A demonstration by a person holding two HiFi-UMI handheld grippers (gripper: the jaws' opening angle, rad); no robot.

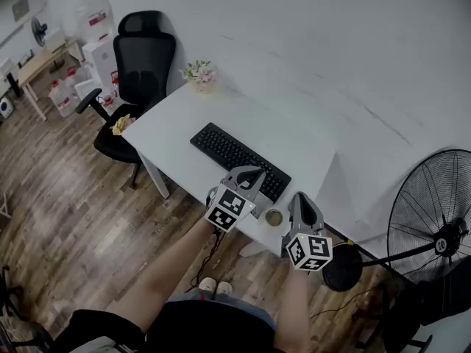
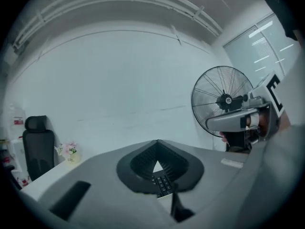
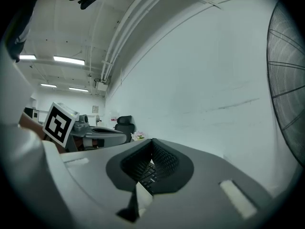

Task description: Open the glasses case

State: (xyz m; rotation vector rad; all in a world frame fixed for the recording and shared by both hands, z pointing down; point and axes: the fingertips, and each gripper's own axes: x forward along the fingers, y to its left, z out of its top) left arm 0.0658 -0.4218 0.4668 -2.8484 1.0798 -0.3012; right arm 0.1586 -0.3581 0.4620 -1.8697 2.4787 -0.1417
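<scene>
Head view: the left tool [image 1: 254, 173] and the right tool [image 1: 300, 198] are held side by side above the near edge of the white table [image 1: 184, 123], both pointing across it toward the wall. The black keyboard [image 1: 239, 160] lies slantwise just beyond the left tool. A small round thing [image 1: 274, 217] sits on the table edge between the two tools, and something dark [image 1: 212, 197] shows partly hidden beside the left tool. I cannot make out either one as the glasses case, so its direction and long axis cannot be told from here.

Left gripper view: the left tool [image 2: 157, 142] has its jaws closed tip to tip with nothing between them. Keyboard keys [image 2: 162, 182] show through the gap below the tips. The right tool [image 2: 214, 124] hangs level at the right. No case is in sight.

Right gripper view: the right tool [image 3: 152, 141] is likewise closed and empty, with the keyboard [image 3: 148, 173] below and ahead of it. The left tool [image 3: 107, 133] is at the left. Again no case shows, so it likely lies below both tools.
</scene>
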